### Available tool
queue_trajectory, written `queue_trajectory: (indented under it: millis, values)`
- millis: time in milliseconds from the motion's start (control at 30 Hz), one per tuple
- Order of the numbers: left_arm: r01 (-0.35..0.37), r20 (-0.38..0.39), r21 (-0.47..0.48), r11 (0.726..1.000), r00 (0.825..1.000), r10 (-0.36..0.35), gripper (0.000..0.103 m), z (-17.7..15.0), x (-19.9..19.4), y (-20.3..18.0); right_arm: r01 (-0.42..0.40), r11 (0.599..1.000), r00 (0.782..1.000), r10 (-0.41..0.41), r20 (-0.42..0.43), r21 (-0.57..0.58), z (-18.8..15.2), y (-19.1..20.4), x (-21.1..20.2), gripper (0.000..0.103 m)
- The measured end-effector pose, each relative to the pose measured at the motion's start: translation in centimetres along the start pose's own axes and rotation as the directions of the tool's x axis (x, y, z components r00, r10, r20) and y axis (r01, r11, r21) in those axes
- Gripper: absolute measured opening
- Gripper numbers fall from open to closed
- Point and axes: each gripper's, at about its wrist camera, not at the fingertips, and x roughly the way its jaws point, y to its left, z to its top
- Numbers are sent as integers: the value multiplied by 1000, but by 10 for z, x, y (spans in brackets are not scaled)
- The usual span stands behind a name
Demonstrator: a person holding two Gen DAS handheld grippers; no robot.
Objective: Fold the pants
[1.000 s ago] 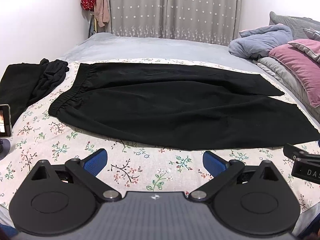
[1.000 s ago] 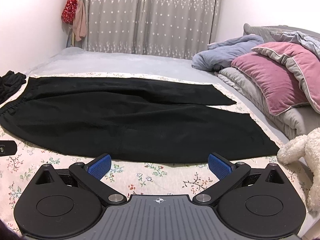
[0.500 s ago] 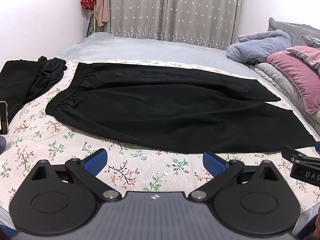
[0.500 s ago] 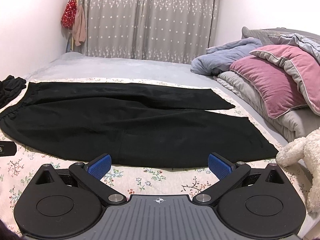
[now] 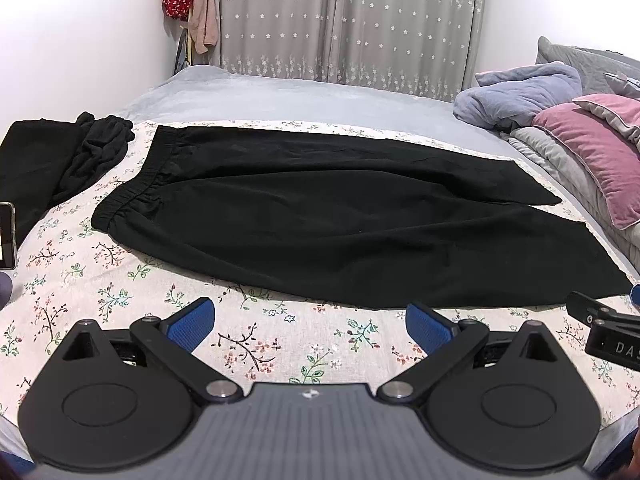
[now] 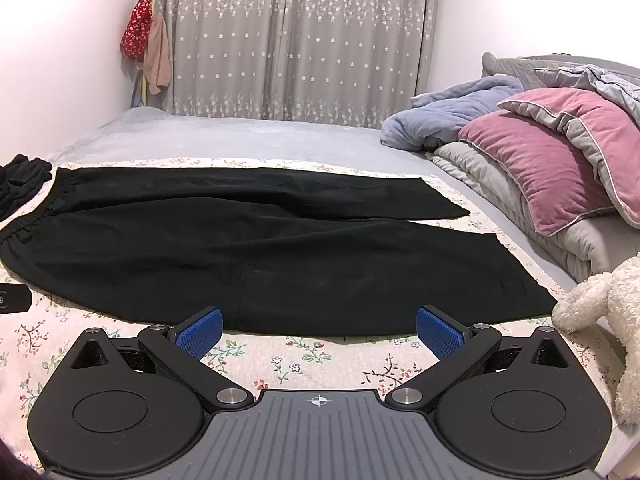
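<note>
Black pants point(image 5: 320, 220) lie flat on the floral sheet, waistband at the left, both legs stretching right; they also show in the right wrist view point(image 6: 260, 248). My left gripper point(image 5: 310, 322) is open and empty, just short of the pants' near edge. My right gripper point(image 6: 318, 330) is open and empty, its blue pads point(image 6: 198, 332) at the near edge of the near leg. The right gripper's tip shows at the right edge of the left wrist view point(image 5: 608, 328).
A heap of other black clothes point(image 5: 60, 160) lies at the left. A phone point(image 5: 7, 236) stands at the left edge. Pink pillows point(image 6: 552, 160) and a blue blanket point(image 6: 452, 112) sit at the right, a white plush toy point(image 6: 604, 304) near right.
Both views have shifted slightly: the pants sit a little farther and higher in the frames. The grippers stay open.
</note>
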Motion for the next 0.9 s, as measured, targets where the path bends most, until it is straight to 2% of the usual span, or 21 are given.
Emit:
queue_trajectory:
  millis: [667, 767, 900]
  values:
    - [-66, 13, -36, 997, 998, 66, 103, 12, 4, 21, 14, 1000, 1000, -14, -4, -15, 1, -1, 1, 103]
    - [-108, 12, -84, 991, 994, 109, 103, 21, 10, 40, 36, 999, 999, -36, -3, -14, 6, -12, 5, 103]
    - [-162, 7, -179, 970, 986, 166, 103, 31, 17, 75, 86, 995, 996, -84, -28, 58, 15, -46, 17, 103]
